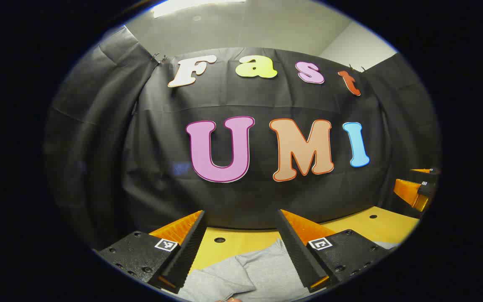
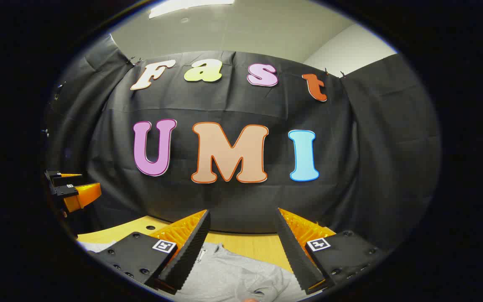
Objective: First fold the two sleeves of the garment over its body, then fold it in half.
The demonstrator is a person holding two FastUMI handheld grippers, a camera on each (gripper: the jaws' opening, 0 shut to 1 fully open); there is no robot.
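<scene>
A light grey garment [image 1: 250,274] lies on the yellow wooden table [image 1: 363,224] below my left gripper [image 1: 241,220], which is held above it, open, with nothing between its fingers. A folded flap of the grey cloth shows under that gripper. In the right gripper view the same grey garment [image 2: 233,277] lies under my right gripper [image 2: 242,218], also open and holding nothing. The right gripper [image 1: 415,191] appears at the right edge of the left gripper view. At the left edge of the right gripper view hangs the left gripper [image 2: 71,188].
The black cloth wall [image 1: 241,197] stands close behind the table's far edge. The tabletop has small round holes [image 1: 219,240]. A bare strip of table [image 2: 254,245] lies between the garment and the wall.
</scene>
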